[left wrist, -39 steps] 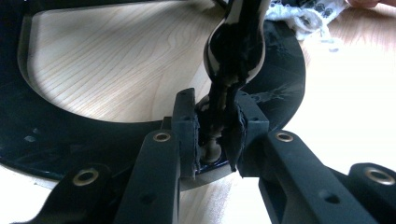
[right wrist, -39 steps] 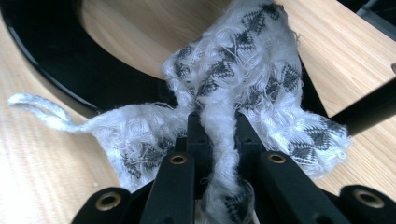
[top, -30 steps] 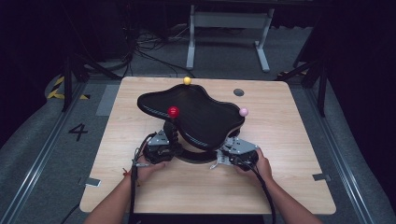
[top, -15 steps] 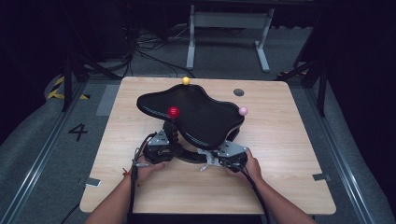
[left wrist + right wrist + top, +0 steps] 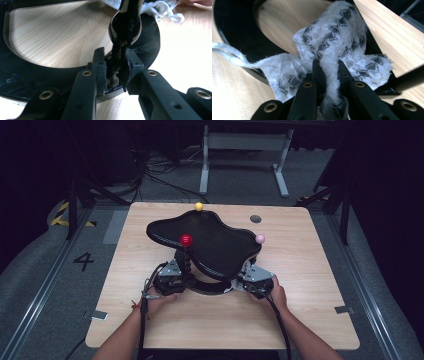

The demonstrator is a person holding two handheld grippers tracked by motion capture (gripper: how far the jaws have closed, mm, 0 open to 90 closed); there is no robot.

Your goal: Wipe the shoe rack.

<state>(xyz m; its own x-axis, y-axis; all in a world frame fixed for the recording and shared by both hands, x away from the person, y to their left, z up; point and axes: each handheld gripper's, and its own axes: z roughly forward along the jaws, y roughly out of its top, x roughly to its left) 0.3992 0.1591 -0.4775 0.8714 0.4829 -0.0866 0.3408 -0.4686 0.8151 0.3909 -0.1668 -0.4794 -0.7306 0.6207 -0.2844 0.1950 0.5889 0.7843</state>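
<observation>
Just below the middle of the high view, a black wavy-edged tray (image 5: 210, 245) stands raised on a black post (image 5: 125, 27) over a black ring base (image 5: 22, 82), with red (image 5: 186, 239), yellow (image 5: 199, 206) and pink (image 5: 260, 239) balls at its rim. The left gripper (image 5: 170, 281) is clamped on the lower stem of that post, seen centre in the left gripper view, probably to steady the stand while the other hand works. The right gripper (image 5: 257, 279) is closed on a frayed white cloth with black zigzag pattern (image 5: 332, 47), which spreads over the base's rim in the middle of the right gripper view; a loose cord (image 5: 229, 53) trails to the left edge there.

Both hands sit tucked under the tray's overhang, so there is little room upward; lifting would likely knock the tray. The worktop (image 5: 320, 270) lies open toward the bottom and right of the high view, well short of its edges, so drawing the cloth outward that way looks the freest path
</observation>
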